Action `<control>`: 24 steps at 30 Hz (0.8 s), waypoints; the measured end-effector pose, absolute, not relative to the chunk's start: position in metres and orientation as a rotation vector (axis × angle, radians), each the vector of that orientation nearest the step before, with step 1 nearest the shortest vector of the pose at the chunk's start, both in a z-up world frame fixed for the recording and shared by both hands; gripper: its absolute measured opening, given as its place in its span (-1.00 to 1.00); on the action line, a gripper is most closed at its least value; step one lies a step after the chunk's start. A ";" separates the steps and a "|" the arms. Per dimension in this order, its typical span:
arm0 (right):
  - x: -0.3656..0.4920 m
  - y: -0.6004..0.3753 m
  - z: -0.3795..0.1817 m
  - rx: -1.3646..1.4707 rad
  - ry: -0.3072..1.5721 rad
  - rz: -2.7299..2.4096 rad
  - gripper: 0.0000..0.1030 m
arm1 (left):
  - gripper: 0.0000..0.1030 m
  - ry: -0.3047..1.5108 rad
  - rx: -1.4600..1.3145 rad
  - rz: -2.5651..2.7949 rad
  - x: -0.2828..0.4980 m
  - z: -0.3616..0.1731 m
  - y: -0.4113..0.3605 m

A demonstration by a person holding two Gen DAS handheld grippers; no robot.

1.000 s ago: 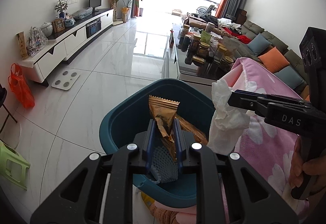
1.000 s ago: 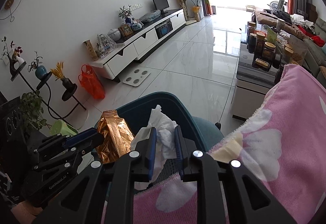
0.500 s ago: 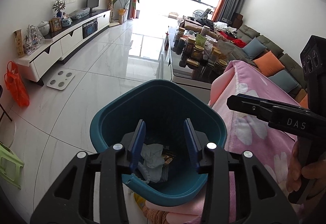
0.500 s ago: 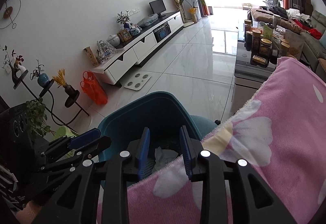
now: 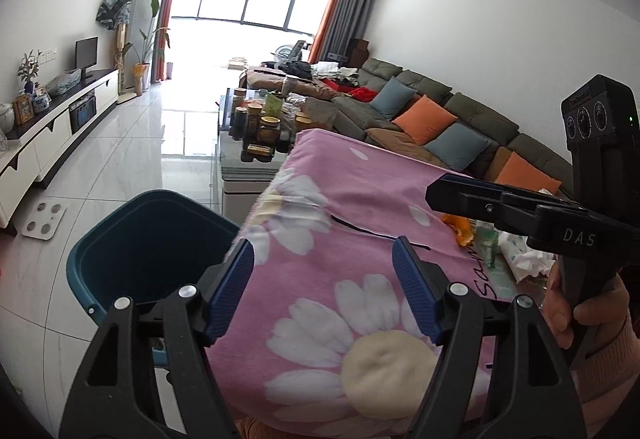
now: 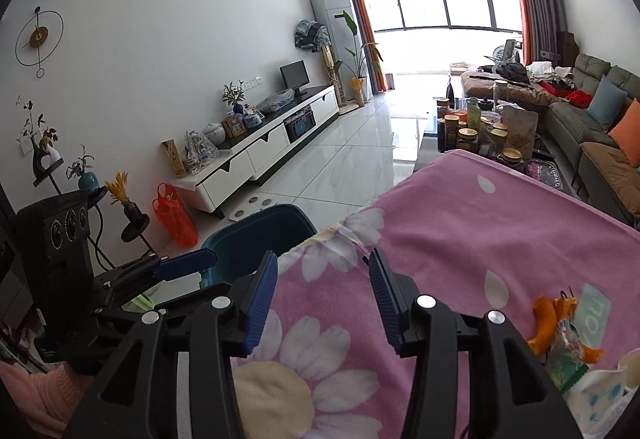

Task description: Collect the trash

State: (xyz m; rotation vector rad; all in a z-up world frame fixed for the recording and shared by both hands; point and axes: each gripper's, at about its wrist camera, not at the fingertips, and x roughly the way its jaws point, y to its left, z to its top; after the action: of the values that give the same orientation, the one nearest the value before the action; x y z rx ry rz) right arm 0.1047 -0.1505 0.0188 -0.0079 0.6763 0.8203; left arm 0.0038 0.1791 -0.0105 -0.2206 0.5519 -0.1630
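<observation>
Both grippers empty, over the pink blanket, between bin and remaining trash.

Left to right: teal bin (image 5: pixel 152 239) on the floor at the table's left edge; left gripper (image 5: pixel 322 289), jaws just opening, now wide, nothing between them; right gripper (image 6: pixel 322 299), jaws also just opening, partly apart, empty. Remaining trash at far right on the floral blanket (image 5: pixel 360 207): orange peel (image 6: pixel 546 323), green wrapper (image 6: pixel 572 351), crumpled tissue (image 5: pixel 528 259). Judgement: next pick should take one piece per gripper, pinching above the cloth so the blanket isn't snagged.
</observation>
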 end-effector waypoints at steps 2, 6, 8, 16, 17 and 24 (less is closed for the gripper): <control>0.099 -0.182 0.019 0.021 0.673 0.770 -0.12 | 0.38 0.564 -0.210 -0.224 0.006 -0.011 0.155; 0.088 -0.241 0.017 0.062 0.656 0.645 -0.12 | 0.38 0.598 -0.188 -0.341 0.009 -0.017 0.113; 0.082 -0.267 0.016 0.081 0.651 0.590 -0.12 | 0.37 0.617 -0.177 -0.400 0.009 -0.022 0.090; 0.066 -0.349 0.006 0.153 0.650 0.402 -0.12 | 0.38 0.690 -0.166 -0.646 0.014 -0.032 0.010; 0.065 -0.356 0.004 0.163 0.650 0.386 -0.12 | 0.38 0.701 -0.165 -0.667 0.016 -0.034 0.001; 0.060 -0.385 -0.010 0.219 0.658 0.344 -0.12 | 0.38 0.779 -0.155 -0.779 0.022 -0.048 -0.045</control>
State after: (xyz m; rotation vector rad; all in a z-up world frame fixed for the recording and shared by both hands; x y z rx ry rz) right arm 0.0603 -0.3853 -0.0100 0.2188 0.6581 0.3440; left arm 0.0224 -0.0450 -0.0476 -0.1549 0.7788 -0.7785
